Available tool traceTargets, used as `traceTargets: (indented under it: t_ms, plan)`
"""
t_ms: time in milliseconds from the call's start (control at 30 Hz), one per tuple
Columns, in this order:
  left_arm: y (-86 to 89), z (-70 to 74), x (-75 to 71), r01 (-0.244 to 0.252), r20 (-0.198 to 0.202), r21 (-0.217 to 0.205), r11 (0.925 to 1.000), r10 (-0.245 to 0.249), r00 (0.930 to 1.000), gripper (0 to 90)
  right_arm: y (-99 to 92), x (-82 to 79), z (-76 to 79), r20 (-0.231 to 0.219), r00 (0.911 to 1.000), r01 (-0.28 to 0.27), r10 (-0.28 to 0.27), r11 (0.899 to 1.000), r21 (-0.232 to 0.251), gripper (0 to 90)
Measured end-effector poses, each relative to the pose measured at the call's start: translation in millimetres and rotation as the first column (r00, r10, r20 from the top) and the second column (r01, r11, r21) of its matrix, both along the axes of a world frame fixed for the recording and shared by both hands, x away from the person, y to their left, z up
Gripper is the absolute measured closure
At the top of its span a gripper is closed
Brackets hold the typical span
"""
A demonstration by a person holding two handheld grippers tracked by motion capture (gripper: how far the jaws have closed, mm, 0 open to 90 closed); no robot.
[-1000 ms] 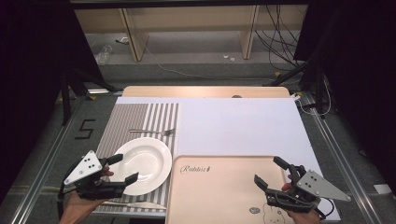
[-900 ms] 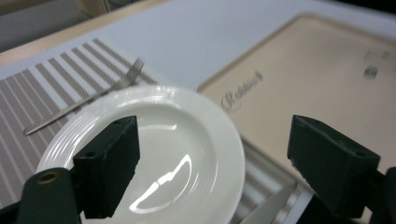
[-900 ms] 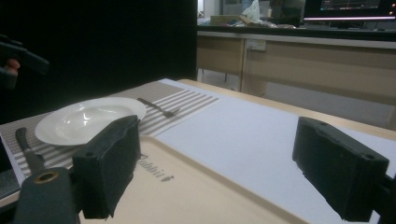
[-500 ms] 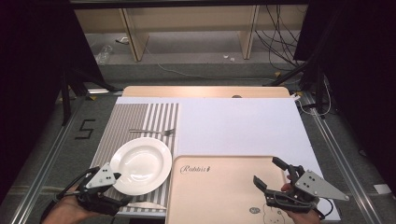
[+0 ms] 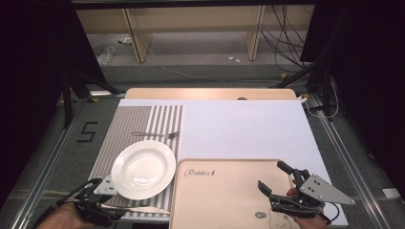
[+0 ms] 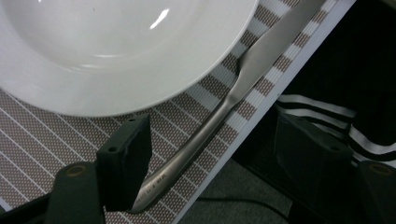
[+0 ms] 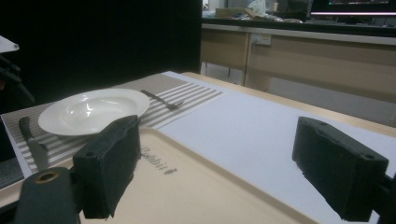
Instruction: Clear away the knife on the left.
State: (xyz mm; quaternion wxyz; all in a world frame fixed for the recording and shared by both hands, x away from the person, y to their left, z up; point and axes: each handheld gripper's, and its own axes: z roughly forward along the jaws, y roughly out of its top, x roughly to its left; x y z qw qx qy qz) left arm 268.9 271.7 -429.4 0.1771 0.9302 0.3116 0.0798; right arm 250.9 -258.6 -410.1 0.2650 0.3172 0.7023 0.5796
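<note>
Dark floor surrounds the tabletop, where a knife (image 6: pixel 243 79) lies on the striped mat (image 5: pixel 143 121) at the near left edge, just beside the plate (image 5: pixel 143 169). Left gripper (image 6: pixel 210 149) straddles the knife's handle, jaws apart and just closing, pads not yet pressing. Right gripper (image 5: pixel 279 181) hovers over the tray (image 5: pixel 224 191), jaws apart and empty.

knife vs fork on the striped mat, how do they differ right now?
The knife lies along the mat's near edge, beside the white plate; the fork lies beyond the plate's far side. The knife's handle sits between the open jaws of the left gripper, which have just been closing; the fork has no gripper near it. Both are silver metal, lying flat on the striped mat.
</note>
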Motion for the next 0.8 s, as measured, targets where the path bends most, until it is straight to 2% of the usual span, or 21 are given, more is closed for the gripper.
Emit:
traceTargets:
  t_ms: [133, 233, 267, 533, 800]
  plan:
    - [-0.7, -6.5, 4.6, 0.007, -0.028, 0.054, 0.9985, -0.005, 0.9996, 33.4, 0.5, -0.1, -0.2, -0.007, 1.0, -0.001, 0.001, 1.0, -0.006, 16.2]
    - [-0.4, -10.9, 7.9, 0.005, -0.045, 0.06, 0.9982, -0.003, 0.999, 36.0, 0.8, -0.1, -0.4, -0.005, 1.0, -0.005, 0.005, 1.0, -0.009, 16.3]
    - [-0.5, -14.4, 9.7, 0.016, -0.053, 0.076, 0.9969, -0.012, 0.9985, 36.6, 1.0, 0.0, -0.5, -0.004, 1.0, -0.006, 0.006, 1.0, -0.01, 16.3]
    - [-7.5, -21.8, 15.2, 0.041, -0.086, 0.106, 0.9935, -0.031, 0.9958, 43.3, 1.4, 0.0, -0.8, -0.007, 0.9999, -0.011, 0.011, 1.0, -0.011, 16.4]
    - [-12.2, -30.0, 23.1, 0.07, -0.137, 0.131, 0.9888, -0.052, 0.9893, 51.4, 2.0, 0.0, -1.0, -0.008, 0.9998, -0.017, 0.017, 1.0, -0.018, 16.4]
